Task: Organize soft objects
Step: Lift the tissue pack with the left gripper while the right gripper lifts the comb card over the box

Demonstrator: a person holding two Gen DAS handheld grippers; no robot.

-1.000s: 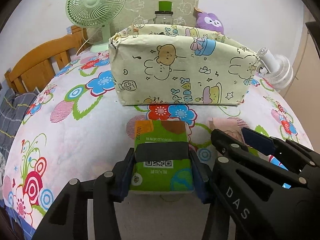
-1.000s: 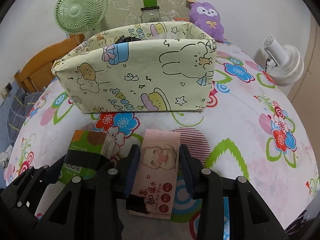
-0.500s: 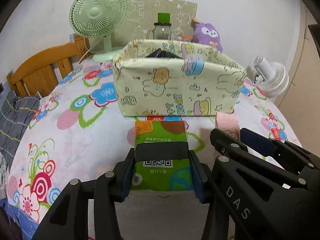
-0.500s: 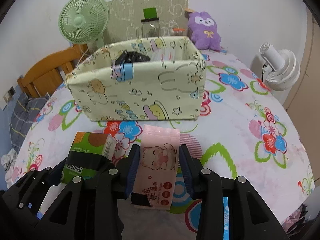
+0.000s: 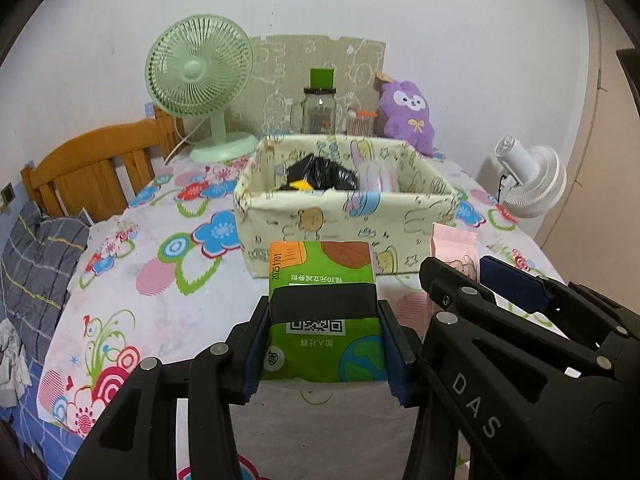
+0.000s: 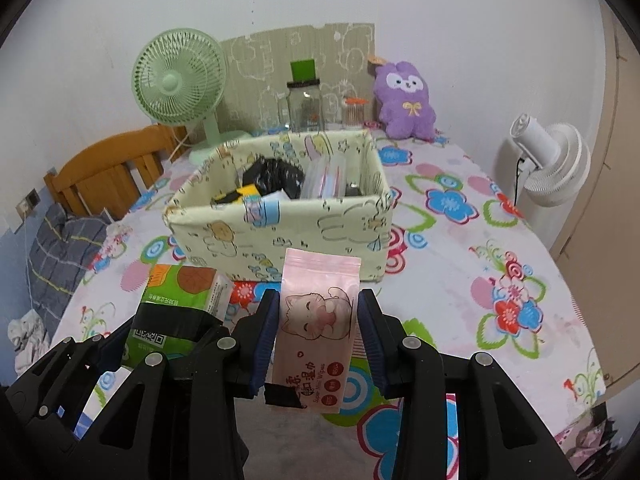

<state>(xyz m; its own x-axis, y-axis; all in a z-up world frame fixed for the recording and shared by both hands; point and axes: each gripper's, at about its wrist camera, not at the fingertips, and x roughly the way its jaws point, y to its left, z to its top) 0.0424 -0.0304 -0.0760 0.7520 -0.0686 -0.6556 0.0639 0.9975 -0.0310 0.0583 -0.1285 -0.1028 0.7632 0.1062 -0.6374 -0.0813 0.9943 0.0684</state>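
My left gripper (image 5: pixel 324 344) is shut on a green tissue pack (image 5: pixel 324 312) and holds it above the table, in front of the cartoon-print fabric bin (image 5: pixel 344 216). My right gripper (image 6: pixel 318 340) is shut on a pink wet-wipes pack (image 6: pixel 316 328), also held up before the bin (image 6: pixel 280 232). The bin holds a black bag (image 5: pixel 320 174) and clear packets (image 6: pixel 324 180). The green pack also shows in the right wrist view (image 6: pixel 176 300), and the pink pack in the left wrist view (image 5: pixel 454 248).
A green fan (image 5: pixel 200 80), a glass jar (image 5: pixel 320 112) and a purple plush (image 5: pixel 408 116) stand behind the bin. A white fan (image 6: pixel 552 164) is off the right edge. A wooden chair (image 5: pixel 88 176) with grey cloth is at left. The floral tablecloth (image 5: pixel 160 280) covers the table.
Both grippers have risen and pulled back with their packs. The bin now looks lower and farther, and its inside has come into view.
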